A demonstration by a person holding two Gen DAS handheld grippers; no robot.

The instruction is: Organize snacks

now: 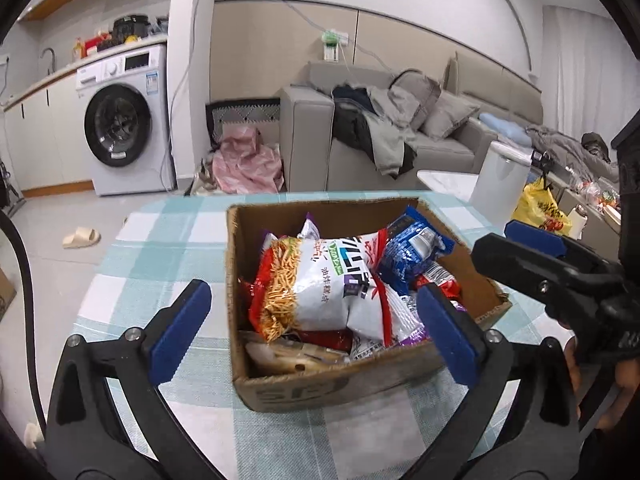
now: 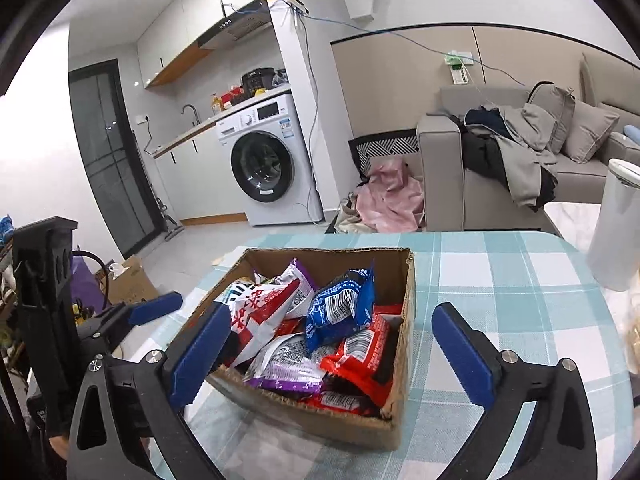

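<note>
a: where does the left wrist view sit?
b: close above the near edge of the cardboard box (image 1: 288, 384), tilted down, facing the sofa (image 1: 400, 136) beyond the box.
a: and the right wrist view?
b: just as close, at the box's (image 2: 404, 320) other near corner, angled toward the washing machine (image 2: 268, 160). both share the box, the checked tablecloth (image 1: 168, 248) and that machine.

Both grippers share one build: the left gripper (image 1: 316, 328) and the right gripper (image 2: 332, 344) have black triangular plastic arms with cut-out slots, silver screws at the joints, and blue ridged pads (image 1: 180, 328) on the fingers.
</note>
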